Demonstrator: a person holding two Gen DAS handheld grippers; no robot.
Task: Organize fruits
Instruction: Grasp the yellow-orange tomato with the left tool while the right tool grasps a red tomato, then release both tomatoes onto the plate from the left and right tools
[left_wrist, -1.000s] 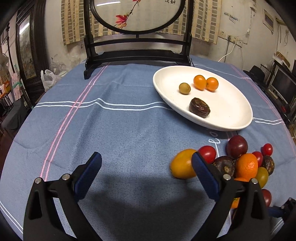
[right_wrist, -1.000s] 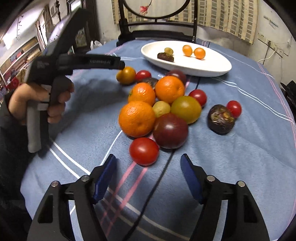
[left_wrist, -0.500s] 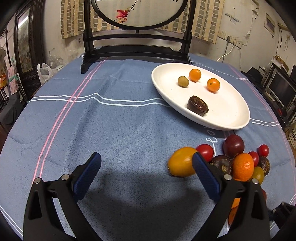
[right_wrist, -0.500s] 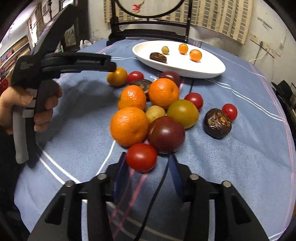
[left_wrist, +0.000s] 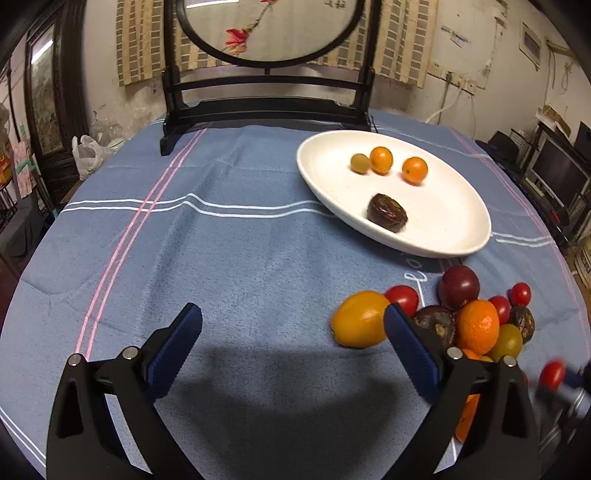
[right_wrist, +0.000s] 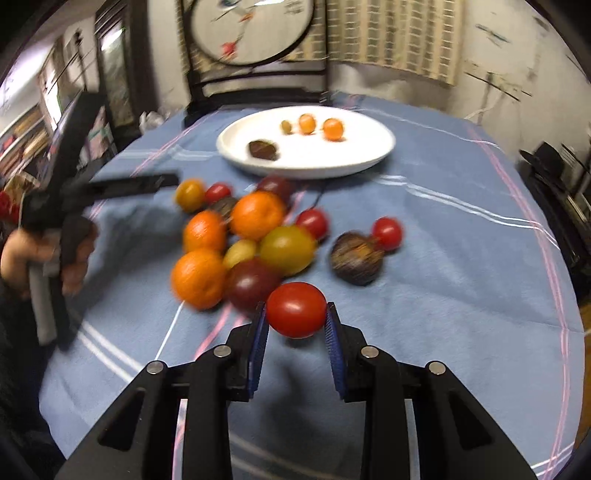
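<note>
- Desk (left_wrist: 229, 266), round and covered in a blue cloth with pink and white stripes, could let fruit escape: anything dropped from the carry may roll across the cloth toward the edge, since nothing there would stop it.
- Plate (right_wrist: 373, 147), a shallow white oval dish, stands beyond the heap and holds four pieces already, a dark wrinkled one nearest and three small round ones behind it. Its rim is low, so I judge that a fruit let go from too high could bounce out or knock the small ones about.
- Heap of loose fruit (right_wrist: 255, 236), with oranges, dark plums, a yellow-green piece and small red tomatoes touching one another, lies between the carrying claw and the plate. A low pass over it could clip an orange and scatter the pile.
- Left claw (left_wrist: 291, 343) stands wide open with nothing between its blue pads, low over the cloth; a yellow-orange oval fruit (left_wrist: 358, 325) sits just beside its right finger and could be nudged away if that hand drifts.
- Right claw (right_wrist: 295, 328) has just closed on a glossy round red tomato (right_wrist: 296, 309) and grips it at the very tips of the pads, clear of the cloth. Smooth skin and a shallow hold could let it slip; squeezing harder may split it.
</note>
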